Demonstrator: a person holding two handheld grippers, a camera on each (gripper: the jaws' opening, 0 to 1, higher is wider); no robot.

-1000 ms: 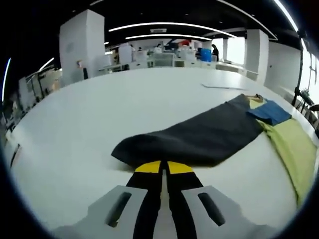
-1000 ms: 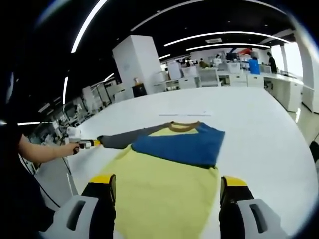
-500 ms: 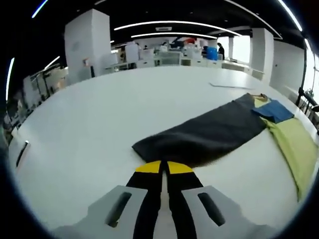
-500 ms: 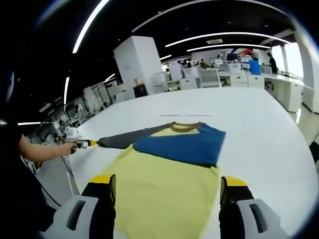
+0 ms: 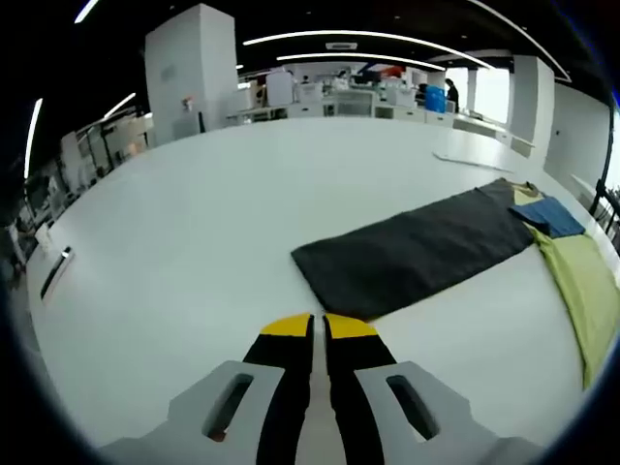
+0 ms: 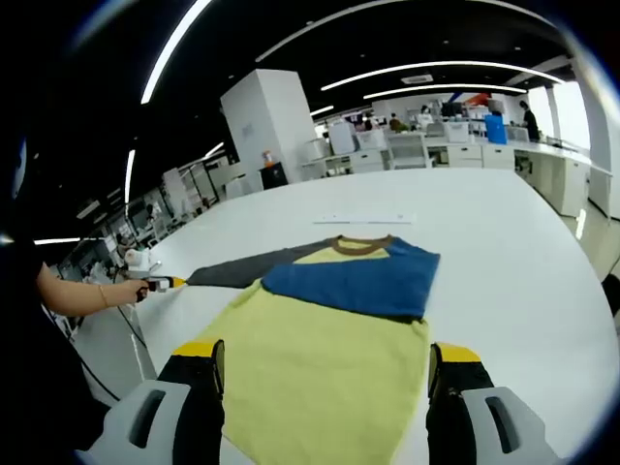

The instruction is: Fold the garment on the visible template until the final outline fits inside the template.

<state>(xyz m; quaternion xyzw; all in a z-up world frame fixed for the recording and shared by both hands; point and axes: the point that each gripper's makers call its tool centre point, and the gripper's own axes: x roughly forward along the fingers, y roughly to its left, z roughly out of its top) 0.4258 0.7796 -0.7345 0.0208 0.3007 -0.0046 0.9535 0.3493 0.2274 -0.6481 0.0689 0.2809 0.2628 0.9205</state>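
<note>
Left gripper view: the left gripper [image 5: 318, 327] rises from the bottom centre of the frame. Its two yellow-tipped jaws are pressed together, with only a thin line between them. The tips sit at the near corner of the dark grey sleeve [image 5: 418, 254]; contact with the cloth cannot be confirmed. The sleeve lies flat and stretched out, running from just above the tips toward the upper right. At the right edge it joins the T-shirt [image 5: 573, 291], where the yellow-green body and the blue folded sleeve [image 5: 554, 215] are visible. All of this lies on the white table [image 5: 194, 232], which fills the middle of the frame.

Right gripper view: the right gripper [image 6: 325, 360] rises from the bottom of the frame with its jaws spread wide apart, one at lower left and one at lower right, and nothing between them but cloth below. The yellow-green T-shirt [image 6: 320, 358] lies flat on the white table [image 6: 504, 262], directly ahead of the jaws. The blue sleeve [image 6: 356, 279] is folded across the chest, below the brown collar [image 6: 360, 242]. The grey sleeve [image 6: 242, 271] extends to the left of centre. At its end, at mid left, is the left gripper [image 6: 163, 283], held by a person's hand [image 6: 124, 291]. A flat white sheet [image 6: 363, 219] lies on the table beyond the collar.
</note>
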